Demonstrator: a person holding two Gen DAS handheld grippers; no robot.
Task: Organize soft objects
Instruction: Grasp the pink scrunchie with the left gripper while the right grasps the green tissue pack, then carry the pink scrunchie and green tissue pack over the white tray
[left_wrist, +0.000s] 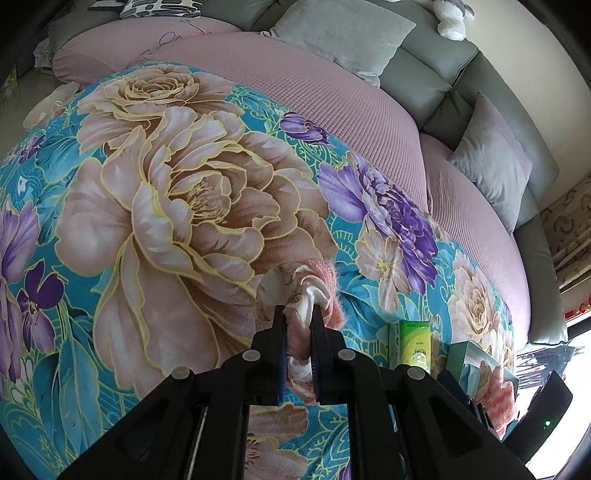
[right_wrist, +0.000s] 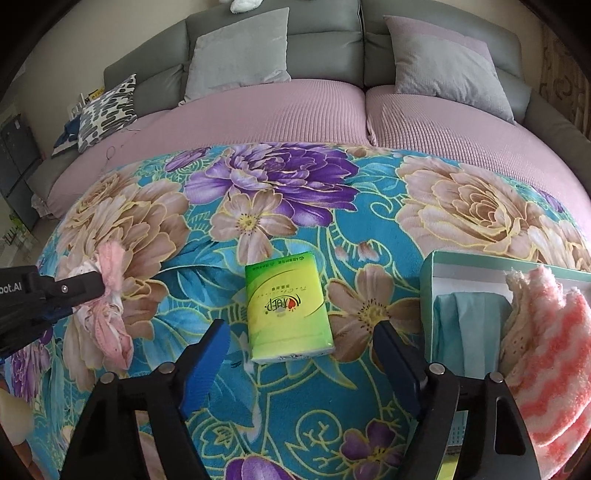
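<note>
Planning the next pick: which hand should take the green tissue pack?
Right, probably. Its tongs stand open with the green plastic tissue pack just ahead, while the left tongs are shut on a pink-and-white cloth bundle.

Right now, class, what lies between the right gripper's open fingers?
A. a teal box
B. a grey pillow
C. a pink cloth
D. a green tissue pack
D: in the right wrist view the tissue pack lies on the blanket just ahead of the right gripper, between its spread fingers; the pink cloth is pinched by the left gripper.
</note>
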